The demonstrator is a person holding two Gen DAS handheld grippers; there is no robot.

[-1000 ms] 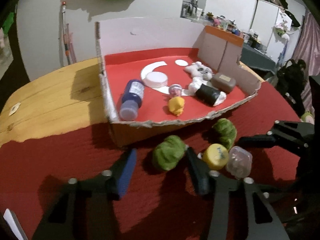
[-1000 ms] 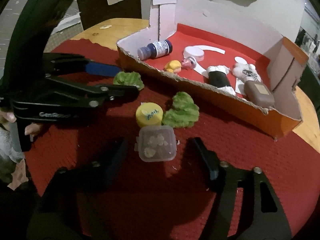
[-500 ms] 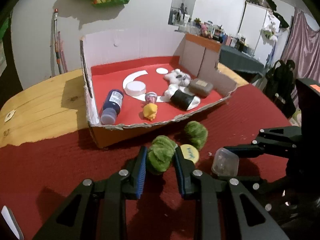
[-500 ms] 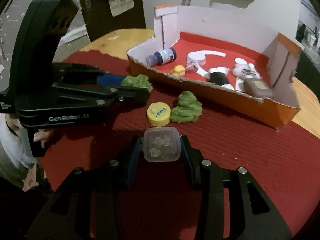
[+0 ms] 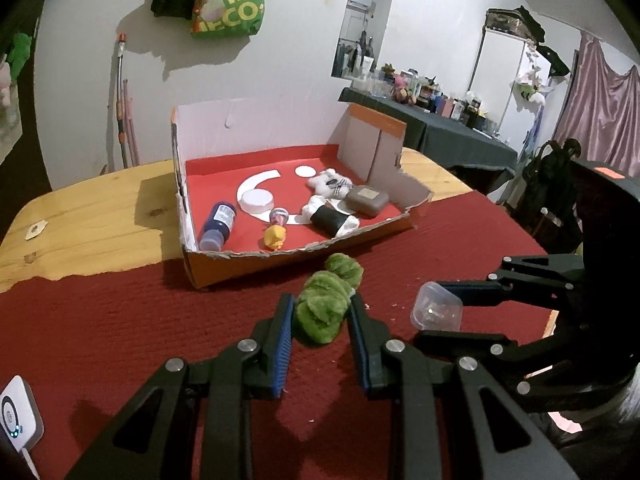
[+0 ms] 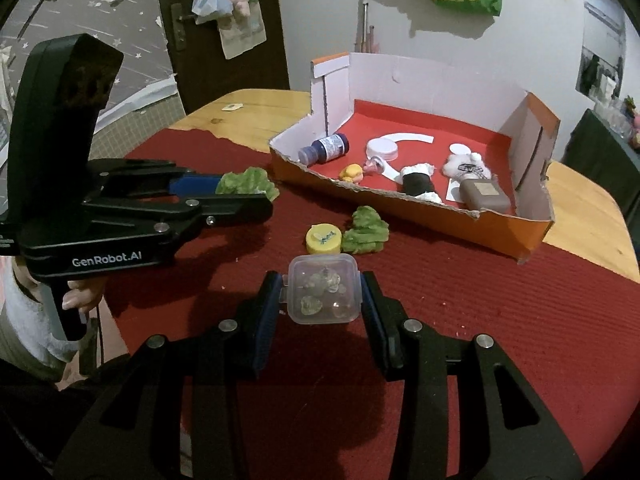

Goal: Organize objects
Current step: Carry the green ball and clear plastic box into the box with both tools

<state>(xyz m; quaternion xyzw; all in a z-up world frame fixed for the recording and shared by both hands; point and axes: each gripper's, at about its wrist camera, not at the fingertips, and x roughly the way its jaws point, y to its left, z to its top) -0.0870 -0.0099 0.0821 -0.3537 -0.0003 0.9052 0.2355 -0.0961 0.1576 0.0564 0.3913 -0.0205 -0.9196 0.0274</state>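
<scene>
While the left gripper (image 5: 322, 318) is clamped on a green pom-pom (image 5: 320, 314), the right gripper (image 6: 320, 294) pinches a clear box (image 6: 322, 288).

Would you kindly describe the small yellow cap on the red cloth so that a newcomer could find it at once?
Start at the open cardboard box with the red floor, then come forward onto the red cloth. Beside the loose green fuzzy lump, just beyond the clear plastic container shut in the right gripper, lies the round yellow cap. It alone is flat, yellow and scribbled on.
</scene>
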